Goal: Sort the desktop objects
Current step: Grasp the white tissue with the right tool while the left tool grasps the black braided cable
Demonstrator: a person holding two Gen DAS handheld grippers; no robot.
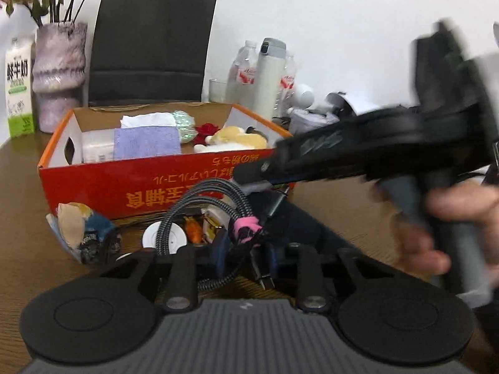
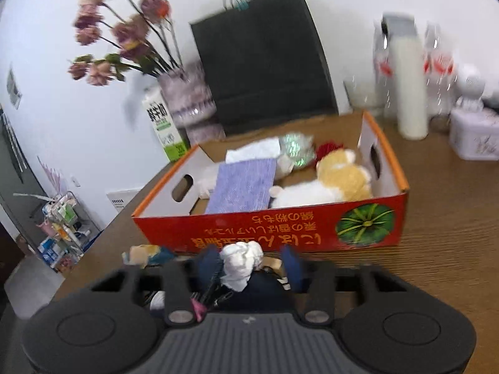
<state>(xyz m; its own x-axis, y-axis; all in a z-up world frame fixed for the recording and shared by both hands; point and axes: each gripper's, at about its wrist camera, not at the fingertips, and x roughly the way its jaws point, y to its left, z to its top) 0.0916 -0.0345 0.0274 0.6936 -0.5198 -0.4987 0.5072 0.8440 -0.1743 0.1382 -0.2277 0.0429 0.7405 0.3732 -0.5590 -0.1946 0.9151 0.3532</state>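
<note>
Left tongs (image 1: 246, 249) clench a braided grey cable (image 1: 199, 199); right tongs (image 2: 249, 265) clench crumpled white tissue (image 2: 241, 260).

White wall (image 2: 78, 124), wood-grain table (image 2: 443, 218), wire storage rack (image 2: 62, 224) on grey floor (image 2: 25, 280).

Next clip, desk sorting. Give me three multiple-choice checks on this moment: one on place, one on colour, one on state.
1. The plush toy lies: A in the cardboard box; B on the table; C in the black bag.
2. The tie on the braided cable is: A green; B pink; C yellow.
3. The right gripper is: A open, empty; B shut on a milk carton; C shut on a white wad.
Key: 1 A, it rests inside the box walls; 2 B, a pink band binds the loops; 3 C, the wad sits between its fingers.
</note>
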